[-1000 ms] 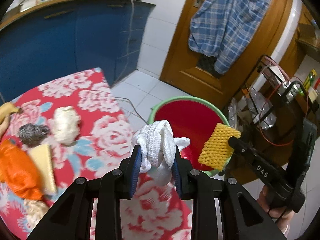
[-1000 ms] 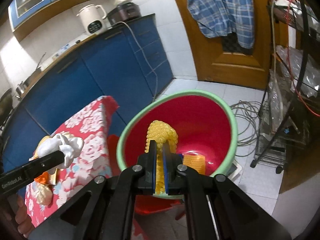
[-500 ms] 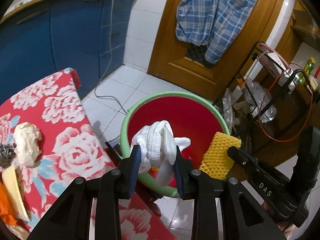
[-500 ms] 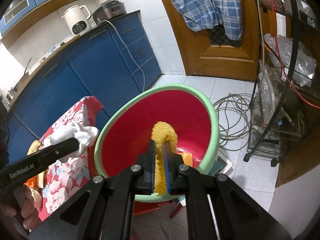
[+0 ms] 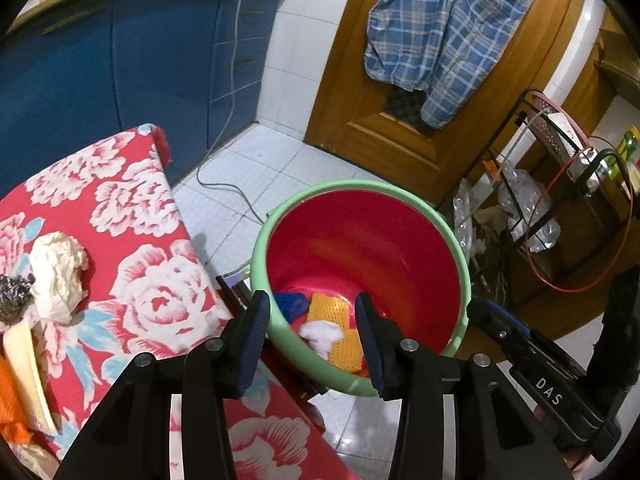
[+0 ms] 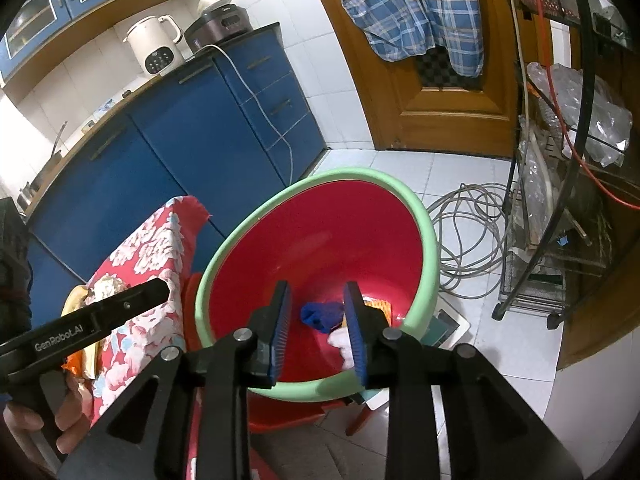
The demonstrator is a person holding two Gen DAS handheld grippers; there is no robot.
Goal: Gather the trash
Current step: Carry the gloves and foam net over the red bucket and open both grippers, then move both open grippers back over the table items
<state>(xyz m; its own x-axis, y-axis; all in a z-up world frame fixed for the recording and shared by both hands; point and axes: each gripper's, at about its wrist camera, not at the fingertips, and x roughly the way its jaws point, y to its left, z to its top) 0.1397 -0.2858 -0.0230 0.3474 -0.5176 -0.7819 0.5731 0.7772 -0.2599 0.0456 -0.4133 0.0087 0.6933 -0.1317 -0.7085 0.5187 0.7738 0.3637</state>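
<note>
Over the bin: both my grippers, nothing between the jaws
Left gripper [image 5: 310, 336]: jaws just opened, empty
Right gripper [image 6: 316, 330]: same, just opened
Bin [image 5: 460, 248]: white cloth [image 5: 320, 332], yellow foam net [image 5: 330, 308], blue scrap [image 5: 292, 304] at the bottom
Table [image 5: 132, 208]: more trash there

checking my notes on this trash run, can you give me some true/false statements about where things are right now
1. Both grippers are open with nothing between their jaws. True: left gripper, right gripper.
2. The white cloth lies on the table. False: it lies inside the red bucket.
3. The bucket holds a blue item. True.
4. The floral tablecloth is bare. False: a crumpled cream wad and other scraps lie on it.
5. The bucket stands on the table. False: it sits beside it.
</note>
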